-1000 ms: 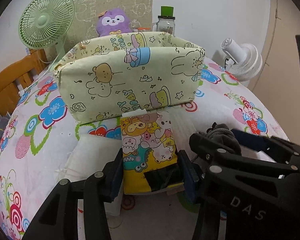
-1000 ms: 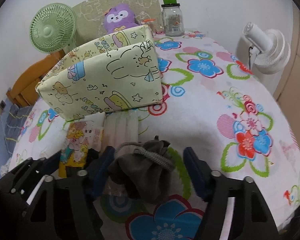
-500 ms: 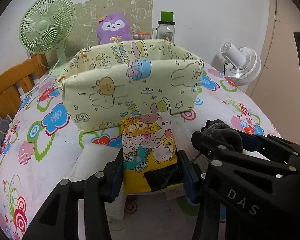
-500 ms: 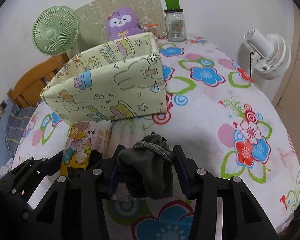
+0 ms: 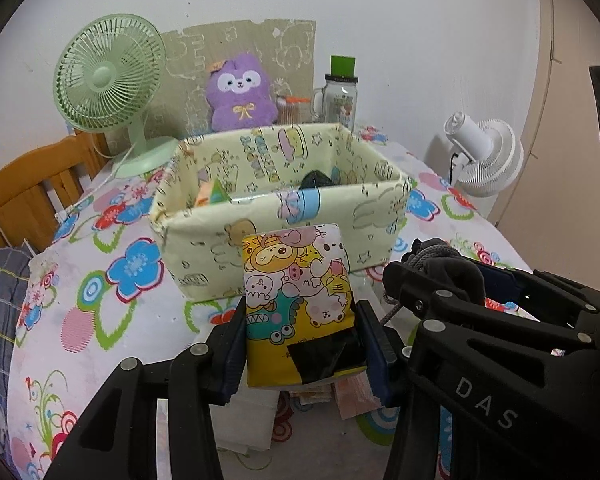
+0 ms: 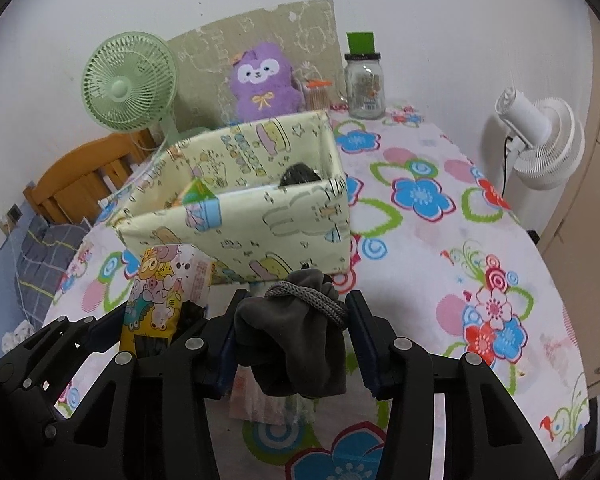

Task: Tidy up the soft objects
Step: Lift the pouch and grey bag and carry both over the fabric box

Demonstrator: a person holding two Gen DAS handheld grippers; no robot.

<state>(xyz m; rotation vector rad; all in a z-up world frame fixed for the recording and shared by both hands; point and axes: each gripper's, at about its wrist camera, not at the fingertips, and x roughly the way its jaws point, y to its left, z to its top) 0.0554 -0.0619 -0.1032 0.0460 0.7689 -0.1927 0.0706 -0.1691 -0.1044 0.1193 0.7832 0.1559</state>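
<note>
My left gripper [image 5: 302, 344] is shut on a yellow cartoon-print tissue pack [image 5: 298, 300], held above the table in front of the pale yellow fabric bin [image 5: 284, 216]. My right gripper [image 6: 292, 332] is shut on a grey drawstring pouch [image 6: 296, 328], lifted just before the bin [image 6: 260, 224]. The tissue pack also shows in the right wrist view [image 6: 160, 292]. Inside the bin lie a dark item [image 5: 316, 180] and an orange-green item [image 5: 212, 196].
Flat packs [image 5: 340, 396] lie on the floral tablecloth [image 6: 440, 240] under the grippers. Behind the bin stand a green fan [image 5: 108, 92], a purple plush [image 5: 240, 96] and a glass jar [image 5: 340, 96]. A white fan [image 6: 540, 140] is at the right edge. A wooden chair [image 5: 28, 196] is left.
Both grippers have risen with their loads, so the bin's inside now shows. The right gripper closed on the grey pouch, which was lying between open jaws a second ago.
</note>
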